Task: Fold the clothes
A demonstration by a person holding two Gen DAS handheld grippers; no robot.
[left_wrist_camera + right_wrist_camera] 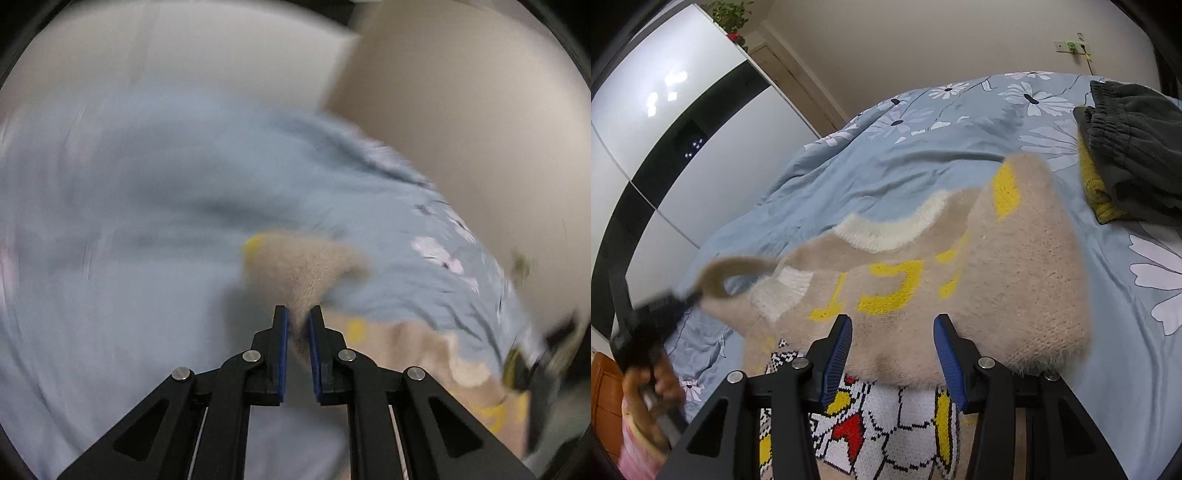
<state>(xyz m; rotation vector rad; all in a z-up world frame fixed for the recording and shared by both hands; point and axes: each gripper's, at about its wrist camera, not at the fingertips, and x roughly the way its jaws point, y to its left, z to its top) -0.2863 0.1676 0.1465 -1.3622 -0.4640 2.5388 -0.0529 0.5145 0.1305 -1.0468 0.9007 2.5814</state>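
Counts, right wrist view unless noted:

- Grippers: 2. Right gripper [892, 347], foreground; left gripper [690, 295], lower left of frame, blurred. Left gripper again in the left wrist view [298, 325].
- Beige sweaters with yellow lettering: 1 [1015, 288], centre.
- Patterned knits (white, black grid, red and yellow patches): 1 [886, 417], bottom centre.
- Dark grey garments: 1 [1134, 147], upper right.
- Yellow knits beneath it: 1 [1095, 184].
- Floral blue bedcovers: 1 [871, 166].
- Wardrobes: 1 [676, 129], upper left.
- Potted plants: 1 [733, 16], top left.
- Wall sockets: 1 [1071, 46], upper right.

so the sweater [1015, 280] lies on the bed [849, 162], folded clothes pile [1126, 155] at 2 o'clock behind it, wardrobe [683, 122] at 10 o'clock.
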